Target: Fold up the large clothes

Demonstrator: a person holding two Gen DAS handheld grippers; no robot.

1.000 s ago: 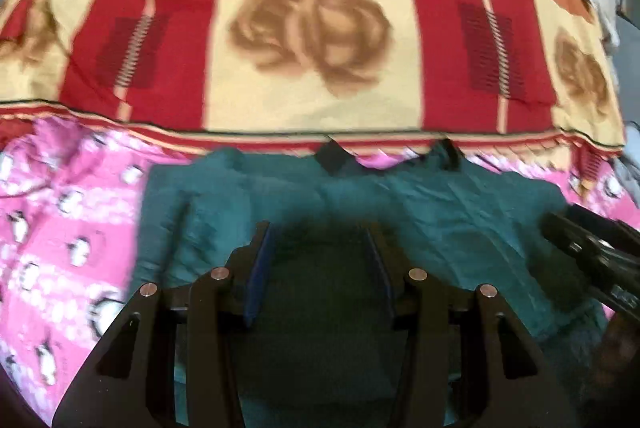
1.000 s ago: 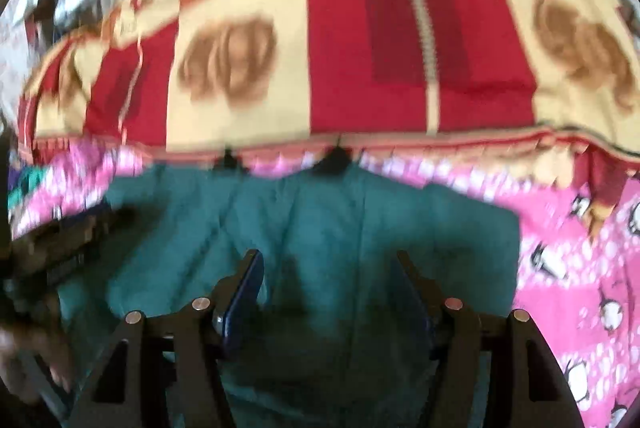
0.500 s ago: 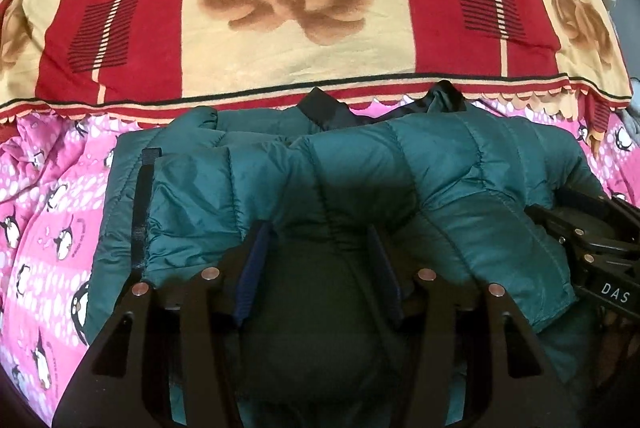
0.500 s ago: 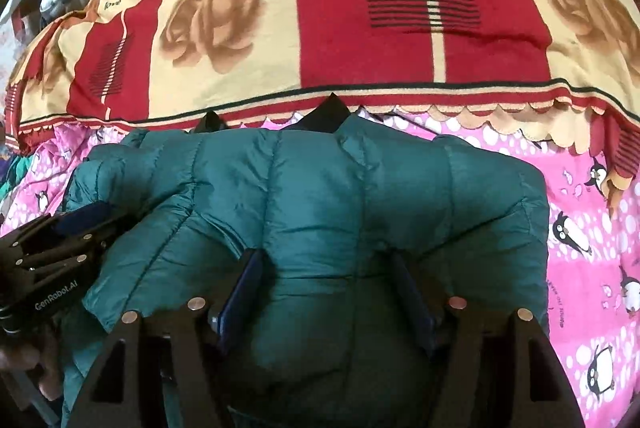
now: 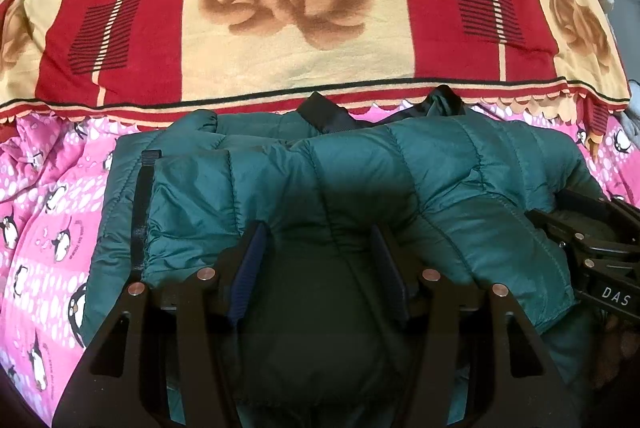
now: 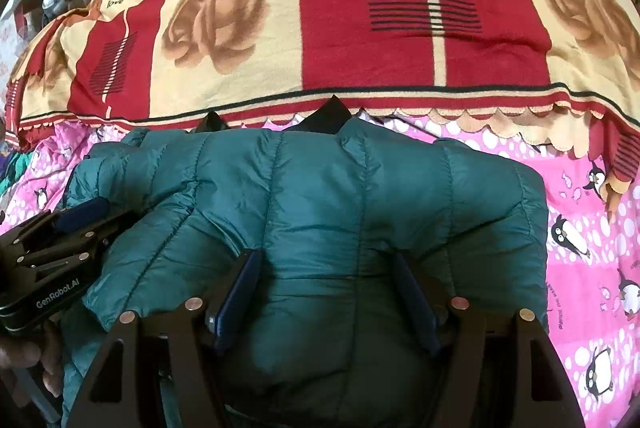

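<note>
- Bottom centre of the left wrist view: the left gripper [image 5: 320,260] has its jaws spread wide, with a bulge of the teal quilted puffer jacket [image 5: 360,184] swelling between the blue pads; a true pinch I cannot confirm.
- The right gripper [image 6: 328,284] matches it, jaws wide and puffy fabric between.
- Mid-frame, the jacket lies doubled on the pink penguin-print sheet [image 6: 580,228]; the fold looks laid over, so next comes letting go and pressing flat.
- Top: the red-and-cream rose blanket [image 5: 288,28].

Black left gripper [image 5: 320,260], right gripper [image 6: 328,288]: blue-padded jaws, silver rivets, white "DAS", "GenRobot.AI" lettering
</note>
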